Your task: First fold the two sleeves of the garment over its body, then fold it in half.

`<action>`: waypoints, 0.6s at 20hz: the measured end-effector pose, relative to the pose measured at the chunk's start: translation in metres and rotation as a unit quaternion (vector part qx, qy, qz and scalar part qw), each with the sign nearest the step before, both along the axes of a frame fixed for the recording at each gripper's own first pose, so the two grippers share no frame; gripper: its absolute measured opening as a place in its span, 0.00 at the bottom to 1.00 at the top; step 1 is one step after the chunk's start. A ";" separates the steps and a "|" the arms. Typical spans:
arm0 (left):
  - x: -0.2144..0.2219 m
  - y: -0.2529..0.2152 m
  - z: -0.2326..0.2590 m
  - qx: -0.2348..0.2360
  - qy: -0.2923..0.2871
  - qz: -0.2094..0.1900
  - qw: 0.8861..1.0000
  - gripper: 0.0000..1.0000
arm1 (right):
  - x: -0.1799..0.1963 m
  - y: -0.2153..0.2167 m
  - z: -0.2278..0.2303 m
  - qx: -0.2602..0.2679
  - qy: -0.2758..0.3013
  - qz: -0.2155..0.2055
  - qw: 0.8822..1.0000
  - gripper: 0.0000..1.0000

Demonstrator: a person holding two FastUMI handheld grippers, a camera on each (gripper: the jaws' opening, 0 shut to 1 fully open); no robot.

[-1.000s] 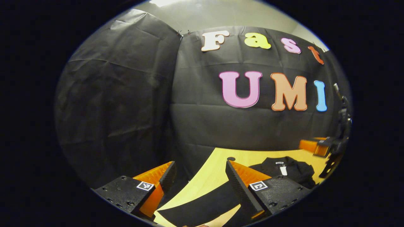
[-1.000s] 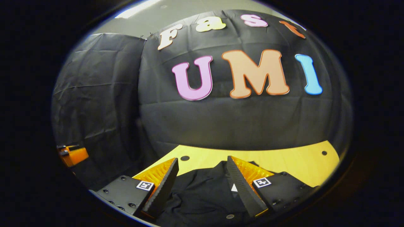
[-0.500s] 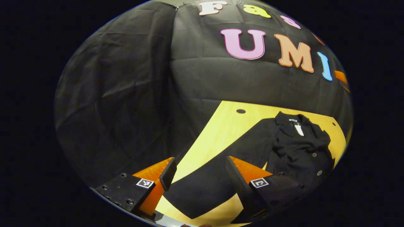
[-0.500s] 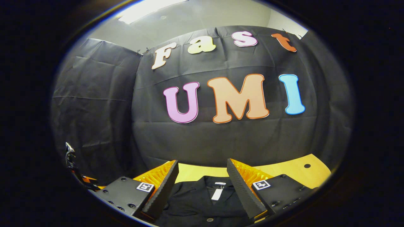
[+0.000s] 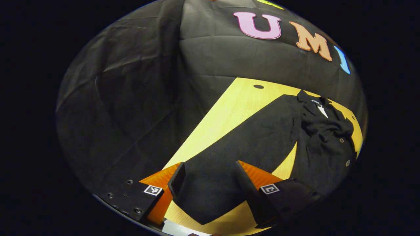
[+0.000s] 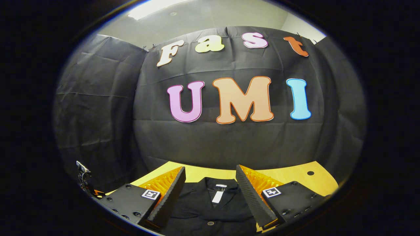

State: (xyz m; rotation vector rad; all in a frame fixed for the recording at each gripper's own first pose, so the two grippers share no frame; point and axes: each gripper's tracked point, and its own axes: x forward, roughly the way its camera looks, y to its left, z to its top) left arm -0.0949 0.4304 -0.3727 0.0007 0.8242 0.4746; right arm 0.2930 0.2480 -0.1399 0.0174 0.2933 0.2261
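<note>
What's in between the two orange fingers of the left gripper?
In the left gripper view, the black sleeve of the garment lies flat on the yellow table between the open left gripper fingers, which do not pinch it yet.

- Left gripper [image 5: 208, 178]: two orange wedge fingers [image 5: 259, 175] faced with black ribbed pads, on black plates studded with screws, a small square black-and-white marker on each.
- Right gripper [image 6: 210, 190]: same build, orange ribbed fingers [image 6: 261, 180], black pads, screwed plates, square markers.

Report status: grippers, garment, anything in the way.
Left gripper open over the sleeve. Right gripper open over the collar. Garment unfolded on table. Nothing in the way.
</note>
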 end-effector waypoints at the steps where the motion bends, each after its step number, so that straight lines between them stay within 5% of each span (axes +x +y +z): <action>1: -0.001 0.004 -0.001 0.002 0.000 0.003 1.000 0.92 | -0.002 0.000 -0.001 -0.005 0.001 0.001 1.000 0.94; 2: -0.004 0.005 -0.003 0.001 0.000 0.007 1.000 0.92 | -0.004 0.000 -0.001 -0.006 0.001 0.000 1.000 1.00; 8: -0.010 0.002 -0.015 -0.015 -0.009 0.013 1.000 0.90 | -0.013 0.002 0.004 -0.006 -0.001 0.001 1.000 0.94; 11: -0.009 -0.003 -0.018 -0.031 -0.011 0.011 0.999 0.81 | -0.013 -0.003 0.006 -0.004 -0.002 -0.003 1.000 0.94; 12: -0.010 -0.005 -0.017 -0.034 -0.014 0.005 0.999 0.65 | -0.013 -0.005 0.008 -0.002 -0.002 -0.006 1.000 0.94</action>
